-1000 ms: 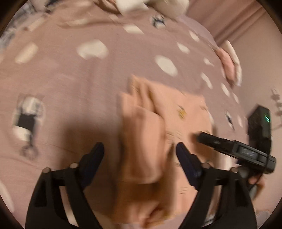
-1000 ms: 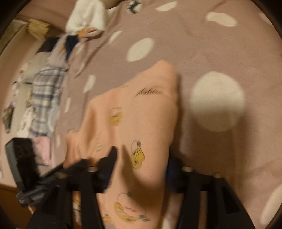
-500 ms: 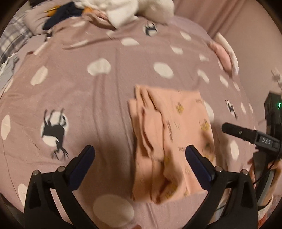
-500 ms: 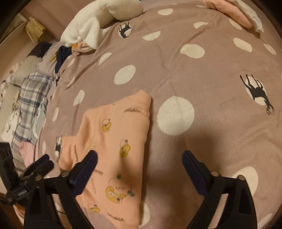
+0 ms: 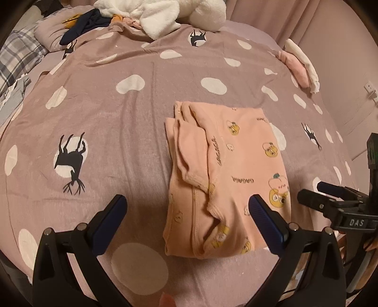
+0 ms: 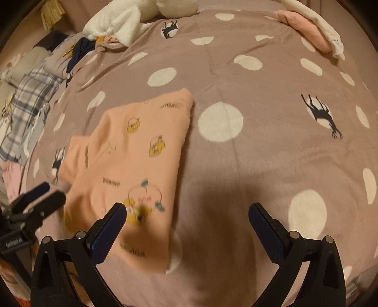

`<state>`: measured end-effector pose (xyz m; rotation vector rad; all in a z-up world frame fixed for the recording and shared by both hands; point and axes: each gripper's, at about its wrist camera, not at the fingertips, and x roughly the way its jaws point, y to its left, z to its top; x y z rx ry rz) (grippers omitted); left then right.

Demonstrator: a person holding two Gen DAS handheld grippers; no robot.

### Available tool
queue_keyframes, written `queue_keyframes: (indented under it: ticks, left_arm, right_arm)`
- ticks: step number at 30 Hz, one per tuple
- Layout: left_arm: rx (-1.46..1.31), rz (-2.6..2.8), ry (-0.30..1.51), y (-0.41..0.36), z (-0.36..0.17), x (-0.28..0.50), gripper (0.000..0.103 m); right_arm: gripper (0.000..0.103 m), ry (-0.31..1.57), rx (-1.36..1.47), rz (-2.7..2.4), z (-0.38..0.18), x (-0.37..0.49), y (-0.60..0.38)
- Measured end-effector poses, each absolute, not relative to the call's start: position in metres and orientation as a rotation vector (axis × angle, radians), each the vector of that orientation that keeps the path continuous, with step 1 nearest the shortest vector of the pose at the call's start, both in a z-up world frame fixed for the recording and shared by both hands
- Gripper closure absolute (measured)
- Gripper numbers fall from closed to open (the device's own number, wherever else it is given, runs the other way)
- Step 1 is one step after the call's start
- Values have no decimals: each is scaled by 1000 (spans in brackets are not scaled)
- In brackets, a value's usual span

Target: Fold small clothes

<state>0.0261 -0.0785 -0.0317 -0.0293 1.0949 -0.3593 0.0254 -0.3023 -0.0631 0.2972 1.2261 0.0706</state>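
Observation:
A folded peach garment with yellow cartoon prints lies flat on the mauve spotted bedspread. It also shows in the right wrist view. My left gripper is open and empty, above the garment's near edge, not touching it. My right gripper is open and empty, held above the garment's right side. The right gripper also shows at the right edge of the left wrist view. The left gripper shows at the lower left of the right wrist view.
A white plush pile and dark clothes lie at the bed's far end. Folded pink and white clothes sit at the far right edge. A plaid cloth lies at the left. A wall is on the right.
Both grippers have let go of the garment, opened wide and pulled back and up. The garment now lies folded and still on the bed.

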Motion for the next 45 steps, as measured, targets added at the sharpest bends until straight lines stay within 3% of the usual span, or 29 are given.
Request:
queue_keyframes:
  ticks: [8,45]
  left_arm:
    - [31,-356,1080,-89,-28,6,0]
    - [119,-314,1003,-94,-28,-19,0]
  right_arm:
    - [1,1191,395,71,-62,16,-309]
    - [1,1197,275,41,-63,2,-288]
